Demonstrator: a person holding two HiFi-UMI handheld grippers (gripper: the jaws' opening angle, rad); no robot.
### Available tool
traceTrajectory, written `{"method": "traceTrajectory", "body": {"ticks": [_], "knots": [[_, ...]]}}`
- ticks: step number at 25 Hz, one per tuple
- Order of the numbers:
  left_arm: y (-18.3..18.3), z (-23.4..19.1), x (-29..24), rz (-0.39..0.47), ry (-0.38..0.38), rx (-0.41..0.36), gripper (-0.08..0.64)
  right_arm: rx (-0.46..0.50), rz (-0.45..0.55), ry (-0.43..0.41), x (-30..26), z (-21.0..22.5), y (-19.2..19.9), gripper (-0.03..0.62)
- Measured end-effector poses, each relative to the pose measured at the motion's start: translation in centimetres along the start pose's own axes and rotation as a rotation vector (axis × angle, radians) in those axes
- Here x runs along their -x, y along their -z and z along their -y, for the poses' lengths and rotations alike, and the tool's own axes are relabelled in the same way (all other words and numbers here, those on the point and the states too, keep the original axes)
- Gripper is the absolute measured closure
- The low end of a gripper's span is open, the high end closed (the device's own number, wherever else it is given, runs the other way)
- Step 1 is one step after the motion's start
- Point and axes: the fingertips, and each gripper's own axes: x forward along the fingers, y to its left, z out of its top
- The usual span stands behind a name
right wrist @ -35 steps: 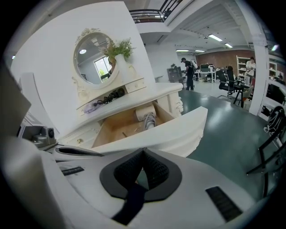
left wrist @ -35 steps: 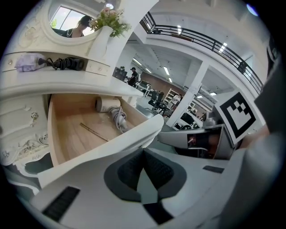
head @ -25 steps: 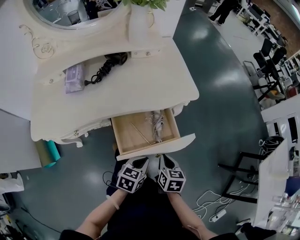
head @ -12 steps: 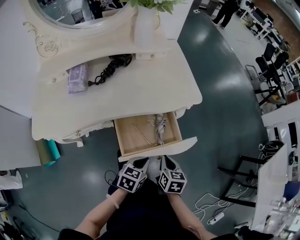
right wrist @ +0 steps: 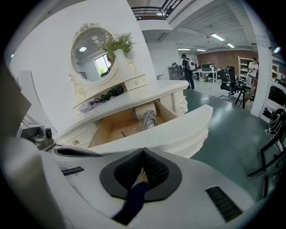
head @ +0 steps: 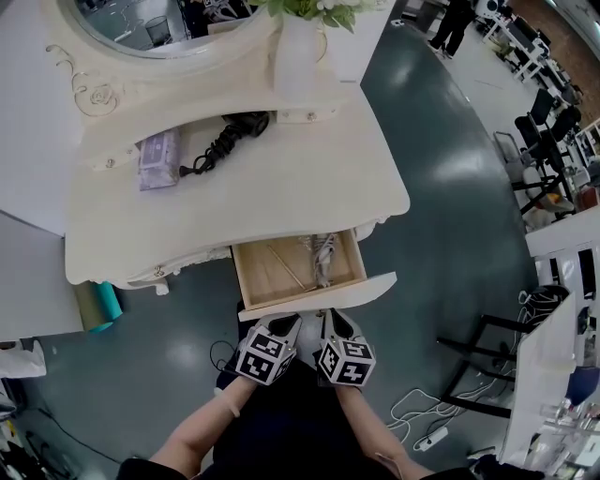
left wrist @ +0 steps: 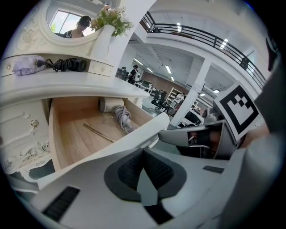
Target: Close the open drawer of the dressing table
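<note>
The cream dressing table (head: 309, 187) has one wooden drawer (head: 272, 272) pulled out toward me, its white front (head: 323, 294) nearest. Inside lie a grey coiled cord (head: 322, 253) and a thin stick (head: 286, 262). My left gripper (head: 284, 322) and right gripper (head: 330, 317) sit side by side, both shut, tips against the drawer front. In the left gripper view the shut jaws of the left gripper (left wrist: 143, 150) meet below the front's edge (left wrist: 111, 144), with the cord (left wrist: 121, 117) beyond. The right gripper (right wrist: 143, 150) is shut under the drawer front (right wrist: 178, 129).
A black hair dryer (head: 230, 134) and a purple packet (head: 157, 157) lie on the table's shelf under the oval mirror (head: 159, 23), beside a white vase (head: 298, 52). A teal bin (head: 98, 305) stands left of the table. Black chair legs (head: 483, 352) and floor cables (head: 422, 412) are at right.
The drawer has slid a little way in under the tabletop, so less of its inside shows. Both grippers stay shut at its front.
</note>
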Motion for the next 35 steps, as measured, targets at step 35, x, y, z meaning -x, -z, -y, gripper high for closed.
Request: {"method": "traceTrajectory", "body": {"ticks": [35], "knots": [[-6.4, -7.6, -1.6, 0.038, -0.03, 0.061, 0.543, -0.021, 0.025, -0.002, -7.0, -1.9, -6.1, 0.569]]}}
